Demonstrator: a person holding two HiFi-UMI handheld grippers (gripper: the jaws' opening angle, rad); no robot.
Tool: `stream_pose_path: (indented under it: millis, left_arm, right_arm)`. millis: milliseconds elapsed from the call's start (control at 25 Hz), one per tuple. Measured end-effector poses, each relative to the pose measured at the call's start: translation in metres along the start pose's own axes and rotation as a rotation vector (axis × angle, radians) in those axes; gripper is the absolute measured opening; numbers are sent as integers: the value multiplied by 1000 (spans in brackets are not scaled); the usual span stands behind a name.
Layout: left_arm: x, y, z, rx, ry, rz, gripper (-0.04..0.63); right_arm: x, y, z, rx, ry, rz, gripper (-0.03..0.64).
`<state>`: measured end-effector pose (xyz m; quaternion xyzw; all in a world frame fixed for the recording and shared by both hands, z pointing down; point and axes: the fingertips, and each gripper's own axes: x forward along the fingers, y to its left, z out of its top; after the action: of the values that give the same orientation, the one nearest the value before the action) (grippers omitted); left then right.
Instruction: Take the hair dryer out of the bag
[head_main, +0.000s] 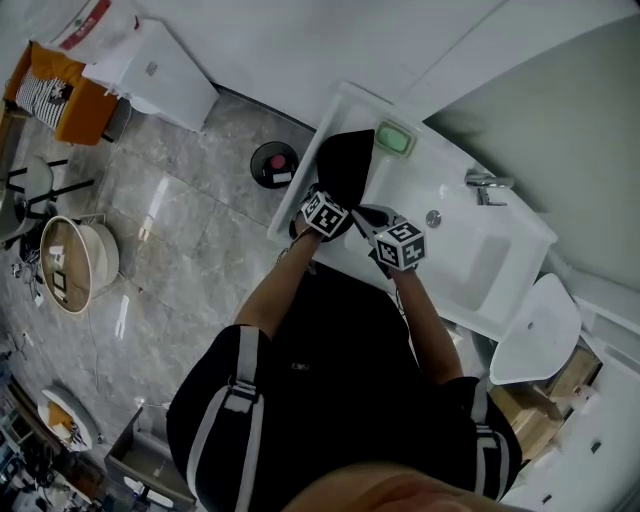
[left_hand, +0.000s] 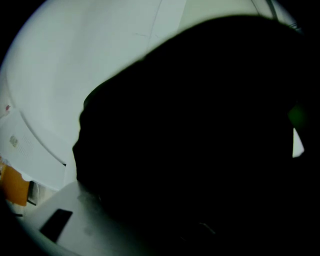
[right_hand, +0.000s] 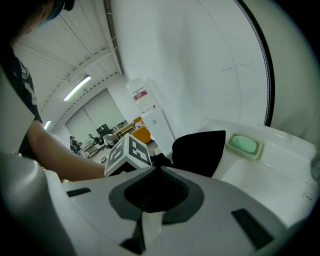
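The left gripper (head_main: 330, 205) sat at the centre of the head view with its jaws spread wide and clamped on nothing. In its own view only one pale jaw showed, at the lower left. The other was lost in the darkness of the black bag (left_hand: 200, 140), which filled nearly the whole frame directly ahead.

The right gripper (right_hand: 156, 170) was just below and to the right of it in the head view, with its jaws pressed together. A dark scrap sat at their tips. It may have been the bag's near hem, but that could not be told for certain.

From the two grippers the bag stretched up and slightly right across the white sink counter (head_main: 300, 195). Its long axis pointed toward a green soap dish (head_main: 395, 137) just past its far end.

The hair dryer showed in no view and was most likely inside the bag. That would put it straight ahead of the open left gripper, along the bag's length. The left gripper was the nearer one, already at the bag's near end, so the reach inside would probably fall to it.
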<state>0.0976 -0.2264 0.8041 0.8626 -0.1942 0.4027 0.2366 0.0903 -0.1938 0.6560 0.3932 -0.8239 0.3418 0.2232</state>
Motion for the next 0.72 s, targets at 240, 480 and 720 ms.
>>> stream_pose_path:
  millis: [240,480,720]
  left_arm:
    - [0,10,5,-87,-23,-29,193]
    - [-24,-6,20,-275,-112,-276,190]
    - [-64,-31,34,-508,-259,-618,190]
  right_arm:
    - [0,-11,-14,25,5,-4,77]
    - [2,-9,-20,28,-6,11,77]
    - [-7,-3,-16,28,-53,34,77]
